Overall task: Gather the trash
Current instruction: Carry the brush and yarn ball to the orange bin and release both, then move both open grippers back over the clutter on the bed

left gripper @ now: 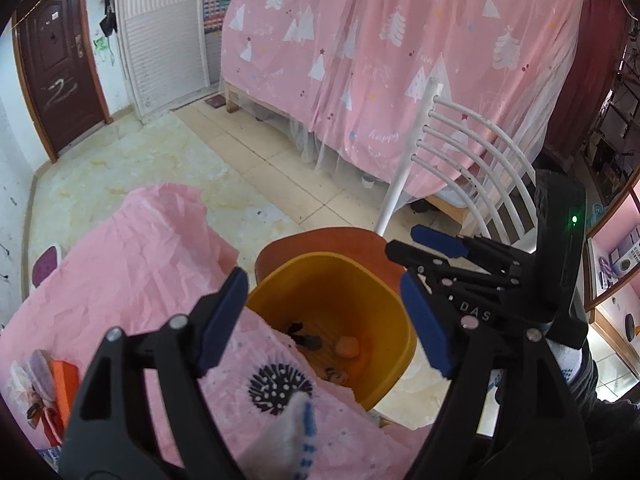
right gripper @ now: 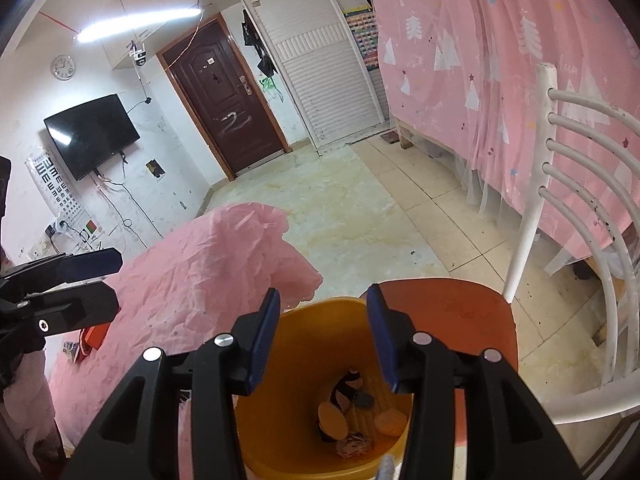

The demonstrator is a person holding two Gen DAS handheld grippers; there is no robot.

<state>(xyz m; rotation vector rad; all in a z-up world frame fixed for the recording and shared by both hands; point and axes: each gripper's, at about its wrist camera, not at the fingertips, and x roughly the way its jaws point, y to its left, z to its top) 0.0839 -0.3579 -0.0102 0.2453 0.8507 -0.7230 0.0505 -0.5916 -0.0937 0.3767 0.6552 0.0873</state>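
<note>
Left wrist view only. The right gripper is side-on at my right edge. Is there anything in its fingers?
Observer: No. In the right wrist view the right gripper has its fingers apart with nothing between them, and it sits over the yellow bin.
Operator: Bin contents? I see a pale orange lump and some dark bits.
Observer: There's also a crumpled wrapper on the bottom, next to an orange-and-black piece.
Operator: What's on the wall left of the door? It's cut off for me.
Observer: A black TV, screen dark.
</note>
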